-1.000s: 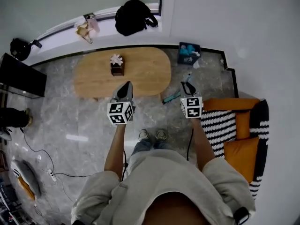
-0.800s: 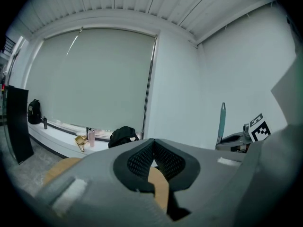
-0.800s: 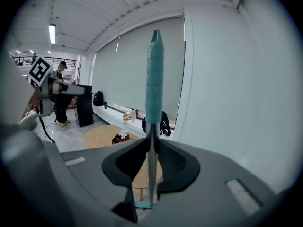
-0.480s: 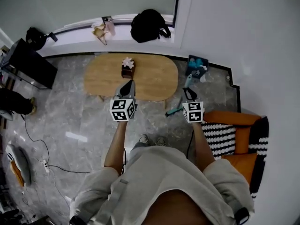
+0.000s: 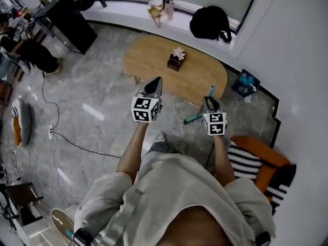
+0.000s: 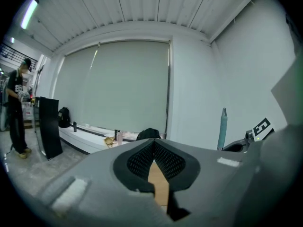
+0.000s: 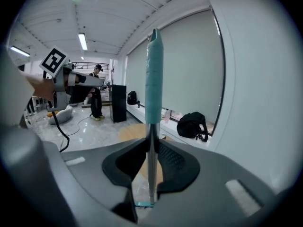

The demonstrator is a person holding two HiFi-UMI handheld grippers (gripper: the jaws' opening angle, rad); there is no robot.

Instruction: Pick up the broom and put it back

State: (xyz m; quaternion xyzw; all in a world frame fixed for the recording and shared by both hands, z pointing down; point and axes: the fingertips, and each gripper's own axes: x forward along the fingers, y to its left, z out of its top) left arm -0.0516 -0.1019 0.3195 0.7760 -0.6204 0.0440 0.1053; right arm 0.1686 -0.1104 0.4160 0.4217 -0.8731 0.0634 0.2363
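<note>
Now the broom [image 7: 154, 74] is being pinched by the right tongs [image 7: 150, 145]: its thin metal shaft is being clamped between the two dark pads, just under the teal grip. It is being held upright, so that the grip is standing above the jaws while the teal brush head is showing below them. In the head view the brush head is being kept low, near the floor [image 5: 102, 86] and just beside the near edge of the desk [image 5: 148, 60]; whether it is touching the floor cannot be told.

The left tongs [image 5: 155, 82] are being kept pressed together, with nothing between the pads. They are being pointed roughly level toward the desk's near edge, well apart from the broom.

On the desk a flower box [image 5: 177, 59] is being carried alone, near the middle. A black bag [image 5: 210, 23] is being borne by the sill [image 5: 130, 8] beyond the desk, and a blue box [image 5: 245, 82] is being kept on the floor past the desk's right end, by the wall. An orange seat [image 5: 259, 148] with striped cushions is being shown at the right, near the right arm. A cable [image 5: 77, 144] is being trailed across the floor at the left. At the far left a second person [image 5: 28, 50] is being seen just beside a black cabinet [image 5: 69, 17].
</note>
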